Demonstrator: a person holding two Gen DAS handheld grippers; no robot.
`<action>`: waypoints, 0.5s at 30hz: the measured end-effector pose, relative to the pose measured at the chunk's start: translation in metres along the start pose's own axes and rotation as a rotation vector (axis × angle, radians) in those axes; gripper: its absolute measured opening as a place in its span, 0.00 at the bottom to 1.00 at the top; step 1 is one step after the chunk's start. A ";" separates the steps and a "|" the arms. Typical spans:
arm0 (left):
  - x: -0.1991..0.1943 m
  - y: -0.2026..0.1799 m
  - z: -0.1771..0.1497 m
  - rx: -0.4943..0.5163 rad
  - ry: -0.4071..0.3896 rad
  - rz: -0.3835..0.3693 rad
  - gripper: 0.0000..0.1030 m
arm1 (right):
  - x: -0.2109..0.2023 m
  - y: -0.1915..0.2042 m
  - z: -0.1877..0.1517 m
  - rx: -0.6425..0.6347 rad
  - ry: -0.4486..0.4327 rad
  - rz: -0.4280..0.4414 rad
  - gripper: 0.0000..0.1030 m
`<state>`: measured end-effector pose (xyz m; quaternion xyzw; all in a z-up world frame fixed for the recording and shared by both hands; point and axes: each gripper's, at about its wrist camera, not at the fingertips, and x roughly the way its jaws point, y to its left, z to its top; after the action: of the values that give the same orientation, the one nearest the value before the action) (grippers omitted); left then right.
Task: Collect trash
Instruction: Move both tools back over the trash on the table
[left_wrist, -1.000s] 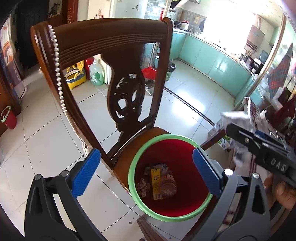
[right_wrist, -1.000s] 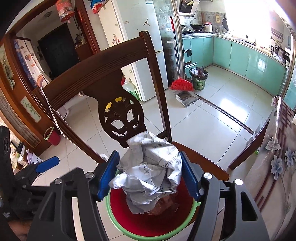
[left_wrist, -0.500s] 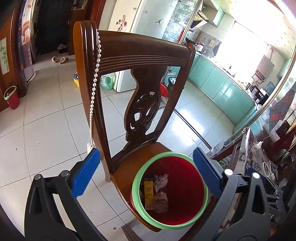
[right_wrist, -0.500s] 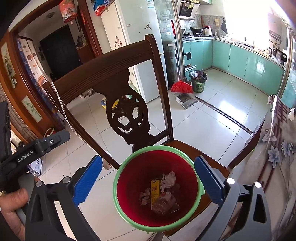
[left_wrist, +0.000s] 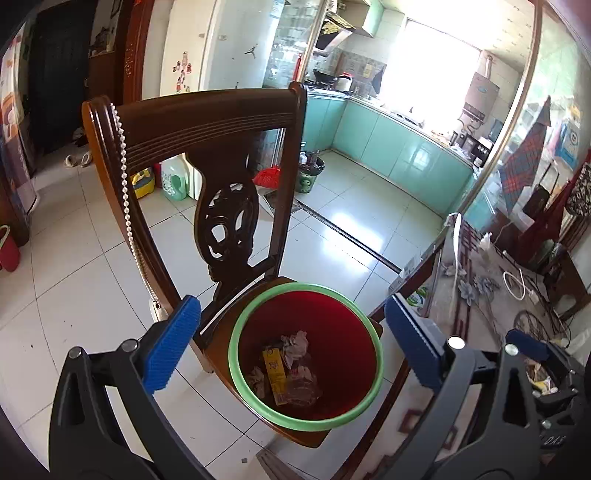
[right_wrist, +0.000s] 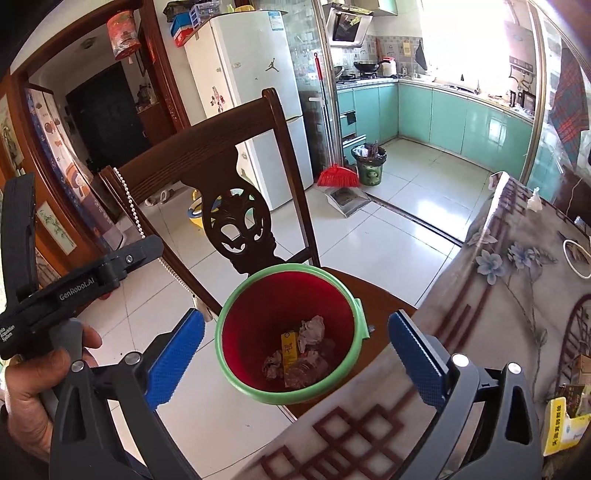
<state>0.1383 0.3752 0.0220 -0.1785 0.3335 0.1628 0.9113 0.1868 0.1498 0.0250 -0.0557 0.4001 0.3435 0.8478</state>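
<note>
Right gripper (right_wrist: 295, 354) first: its blue fingers (right_wrist: 173, 360) stand spread as wide as they go, nothing between the pads, nothing held. Just beyond and between them sits the red bin (right_wrist: 258, 321) with its green rim, standing on the seat of the wooden chair (right_wrist: 229, 155). Down at the bottom of the bin lies the trash (right_wrist: 308, 332): crumpled paper wads, a small yellow carton and a clear wrapper.

Left gripper (left_wrist: 291, 345) now: same story, fingers (left_wrist: 171, 347) wide apart and empty, the bin (left_wrist: 332, 332) framed between the tips and a little past them, the trash (left_wrist: 291, 345) in a heap on its floor. Both grippers tilt downward, looking into the bin from above.

Off the right fingers' left side, the person's hand (right_wrist: 40, 398) grips the left tool's handle, which reads "GenRobot.AI". By the right finger, the counter (right_wrist: 498, 266) with its flowered cloth runs alongside the chair, and a yellow carton (right_wrist: 561, 424) with printed characters too small to read lies at its near edge.

Beyond the chair back, a bead string (right_wrist: 135, 218) hangs from the top rail. Farther off stands a white fridge (right_wrist: 255, 74) bearing a jumping-figure sticker, a red broom (right_wrist: 338, 175) and a green floor bin (right_wrist: 369, 168).
</note>
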 end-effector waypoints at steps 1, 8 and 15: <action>-0.003 -0.007 -0.005 0.017 0.002 -0.003 0.95 | -0.009 -0.003 -0.004 0.002 -0.007 -0.007 0.94; -0.029 -0.051 -0.031 0.111 0.011 -0.051 0.95 | -0.068 -0.034 -0.031 0.041 -0.056 -0.057 0.94; -0.056 -0.098 -0.066 0.217 0.034 -0.107 0.95 | -0.128 -0.077 -0.073 0.109 -0.089 -0.116 0.94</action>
<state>0.1020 0.2500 0.0331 -0.0993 0.3547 0.0737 0.9268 0.1316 -0.0037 0.0538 -0.0173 0.3760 0.2737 0.8851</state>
